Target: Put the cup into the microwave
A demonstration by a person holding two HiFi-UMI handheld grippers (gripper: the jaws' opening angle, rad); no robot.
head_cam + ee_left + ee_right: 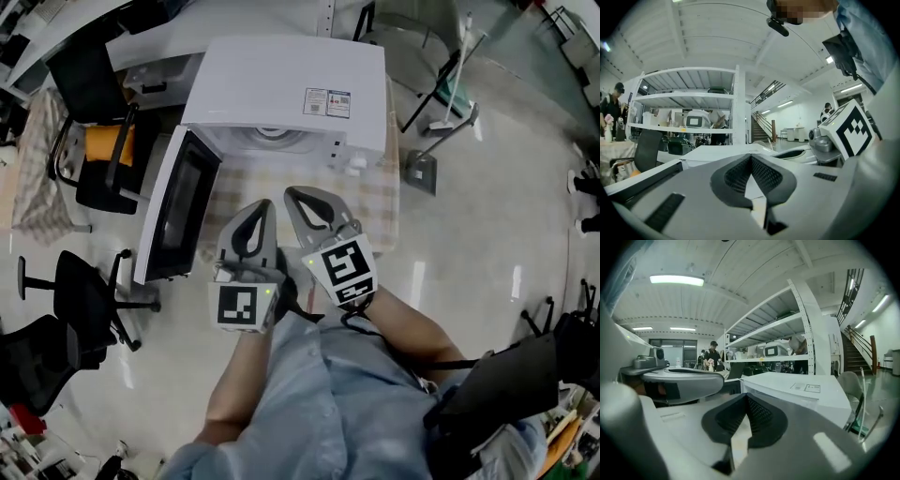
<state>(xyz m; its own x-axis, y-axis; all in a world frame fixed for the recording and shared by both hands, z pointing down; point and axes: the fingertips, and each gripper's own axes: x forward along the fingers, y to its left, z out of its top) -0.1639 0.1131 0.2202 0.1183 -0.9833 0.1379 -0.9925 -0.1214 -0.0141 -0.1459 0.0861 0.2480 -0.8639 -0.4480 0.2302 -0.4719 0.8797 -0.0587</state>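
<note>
The white microwave [281,84] stands on a table, its door [178,211] swung open to the left and the turntable [272,139] showing inside. No cup is visible in any view. Both grippers are held high and side by side in front of the microwave, close under the head camera. My left gripper [265,206] is shut with nothing between its jaws; its tips meet [751,157]. My right gripper [291,194] is also shut and empty [746,397]. The microwave's top [801,390] lies just beyond the right jaws.
A checkered cloth [375,202] covers the table under the microwave. Black office chairs [103,159] [84,291] stand to the left. A dustpan and broom [422,169] rest on the floor at the right. White shelving [689,108] stands in the background.
</note>
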